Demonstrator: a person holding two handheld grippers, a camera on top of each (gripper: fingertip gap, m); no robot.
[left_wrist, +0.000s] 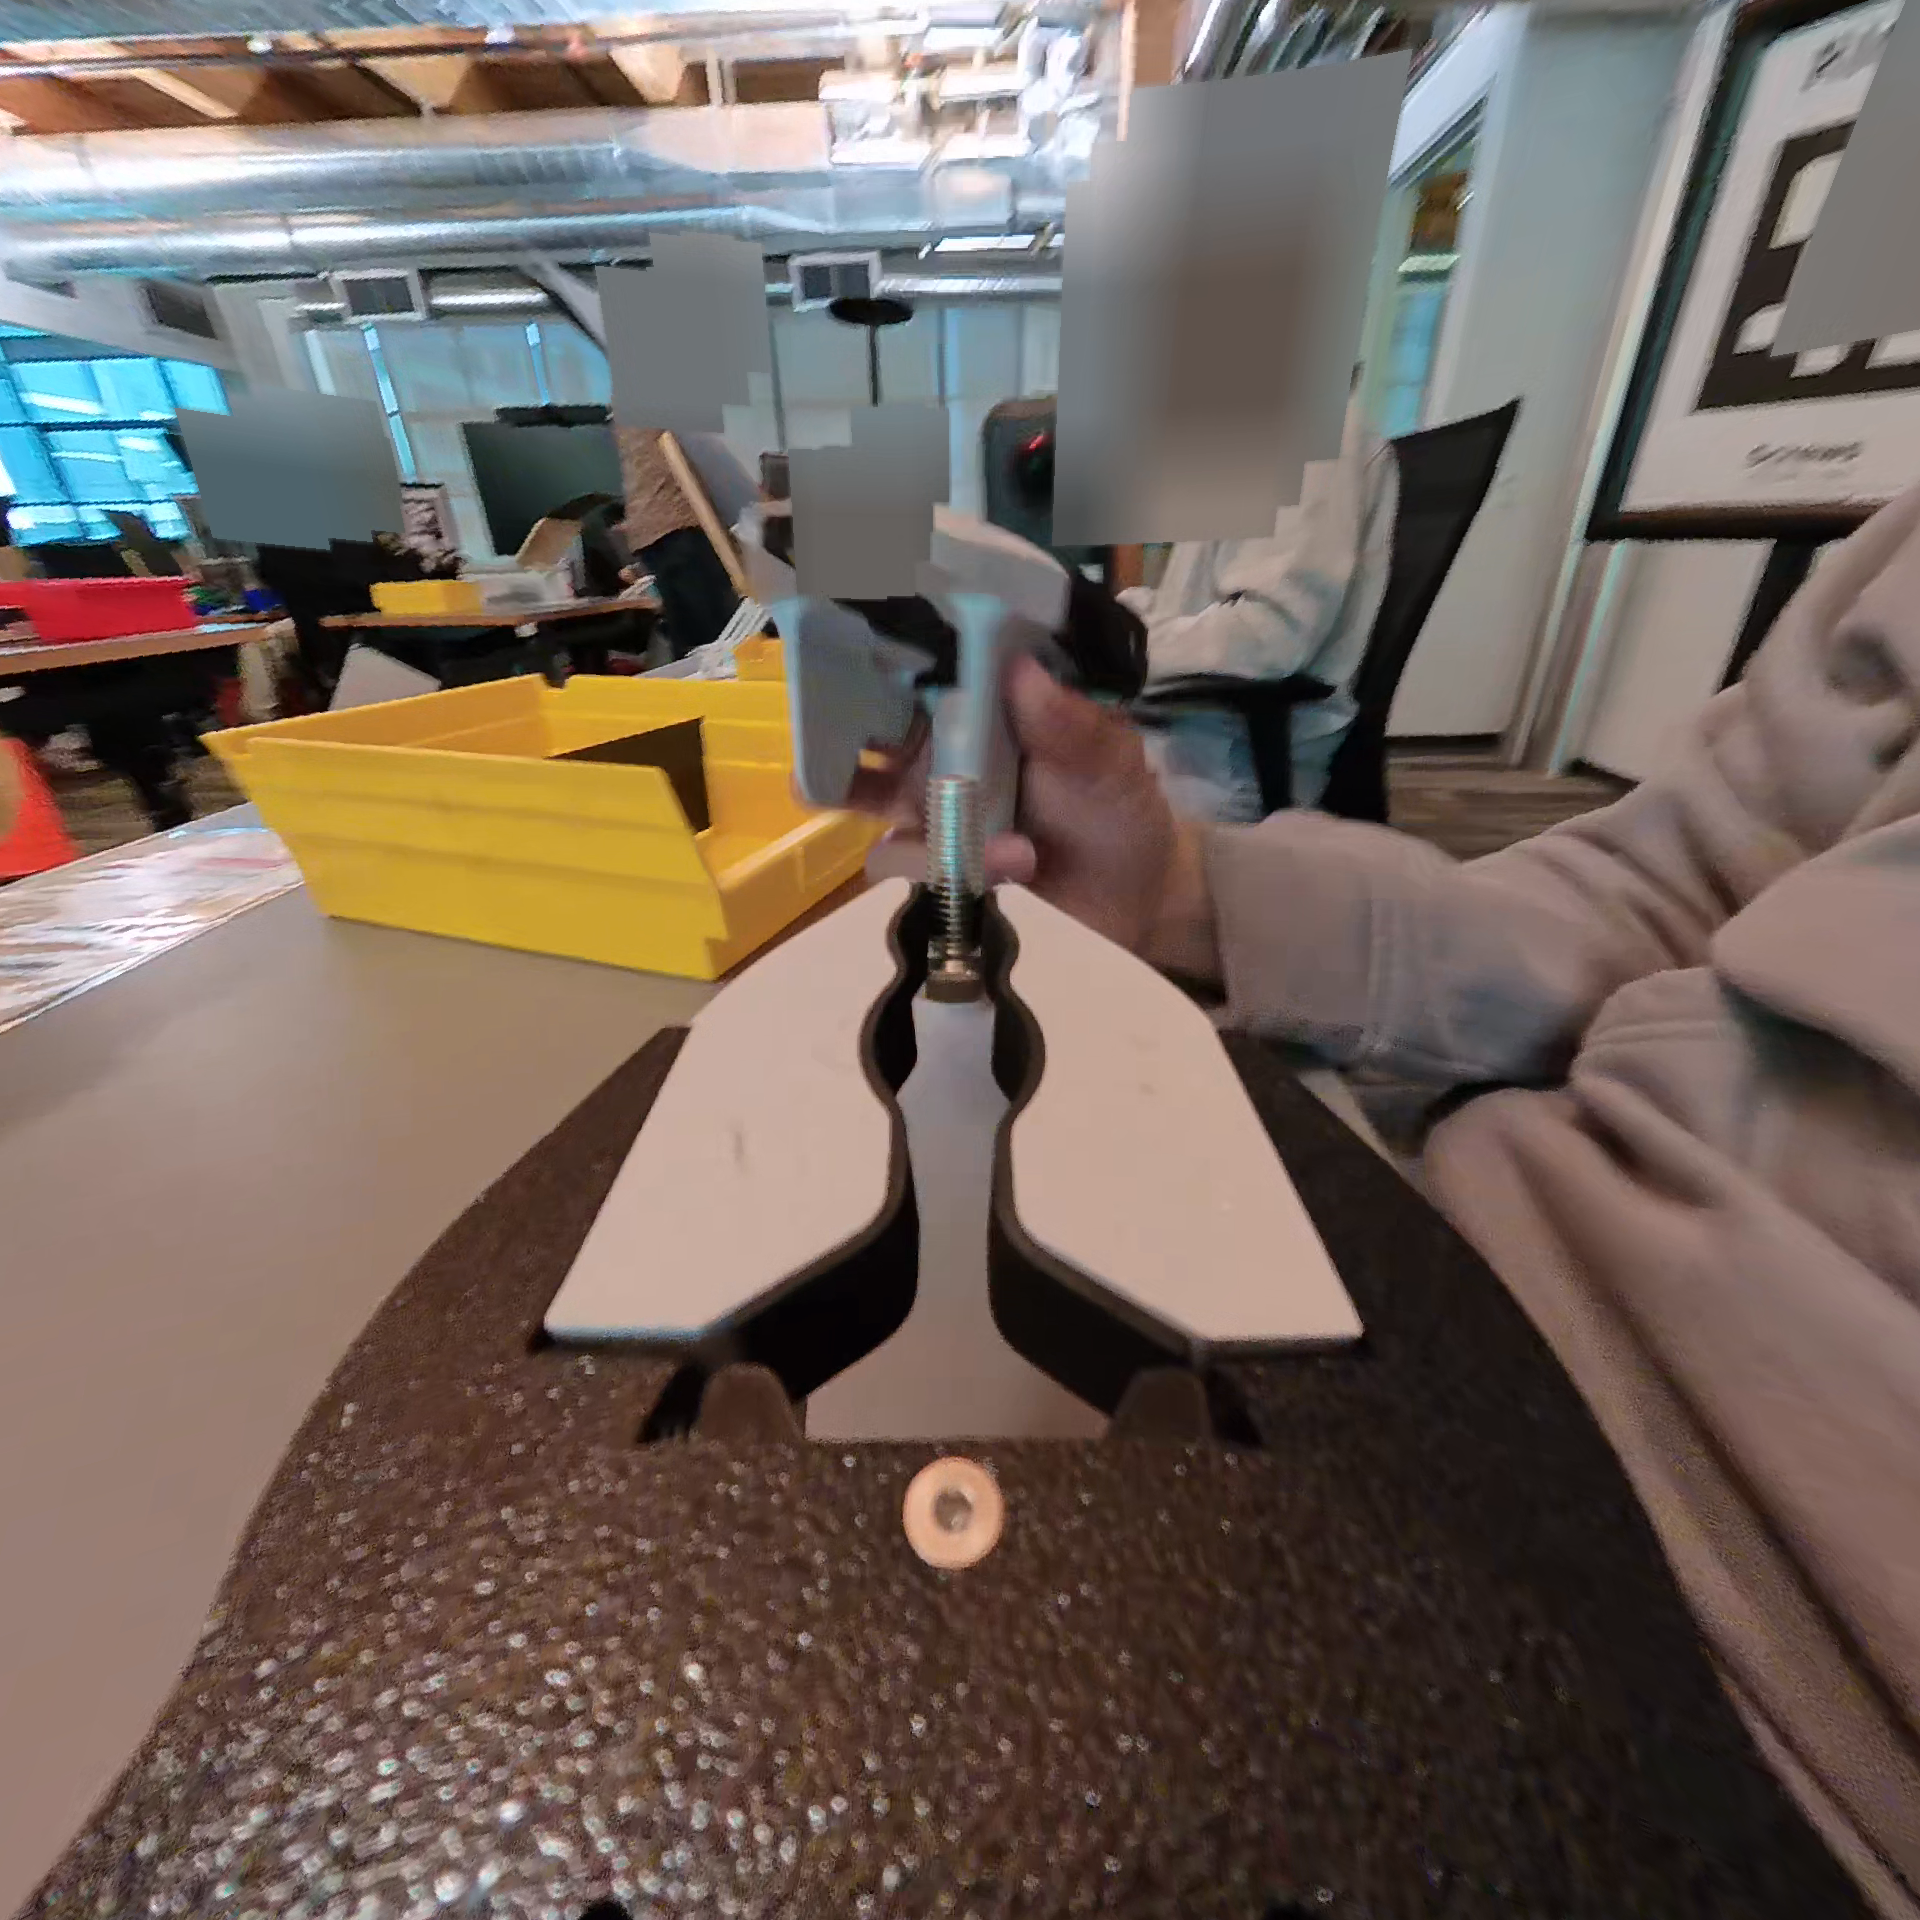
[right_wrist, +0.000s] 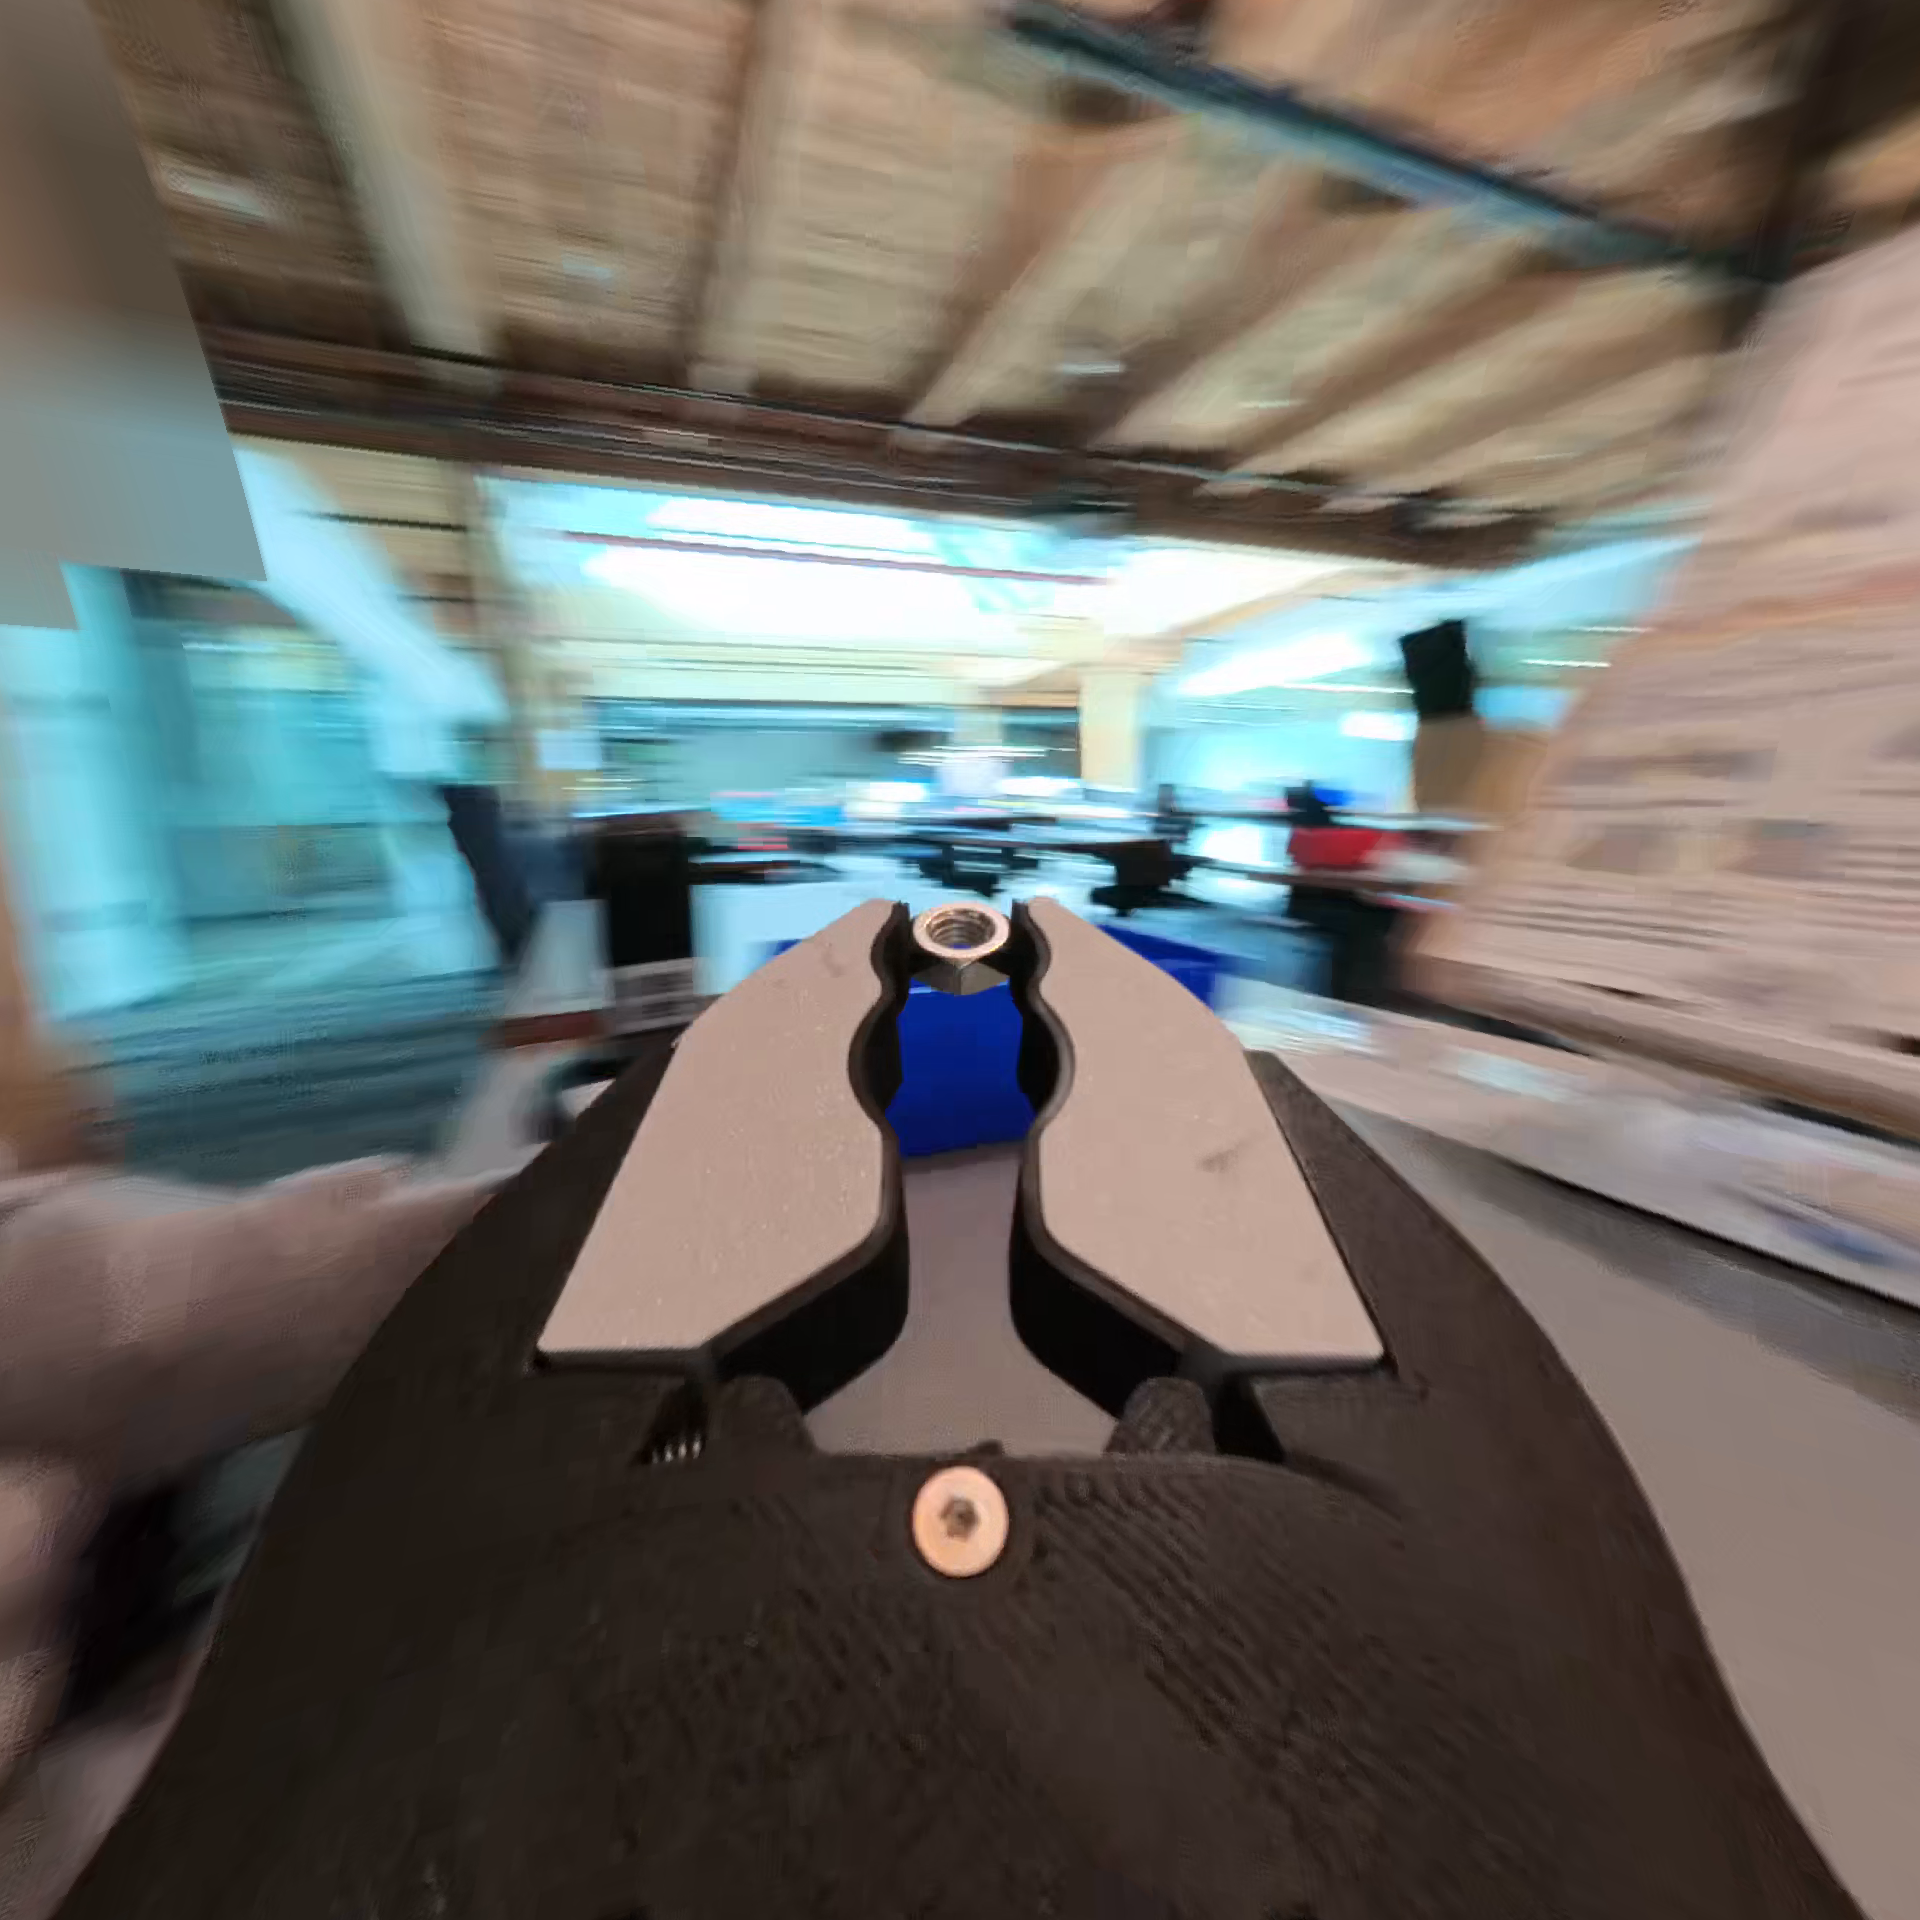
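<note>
We were in an open workshop-like office: bare timber joists (left_wrist: 343, 73) and silver ducts (left_wrist: 416, 177) ran overhead, desks (left_wrist: 488, 618) carried a monitor (left_wrist: 540, 478), and a yellow parts bin (left_wrist: 499, 810) sat on our grey desk (left_wrist: 260, 1143).

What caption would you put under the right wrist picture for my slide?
Right tongs pinch a silver hex nut at their tips, threaded hole facing up, over a blurred blue bin.

Open office w/ wood ceiling (left_wrist: 343, 78), windows (left_wrist: 94, 436), desks (left_wrist: 125, 649)
</note>
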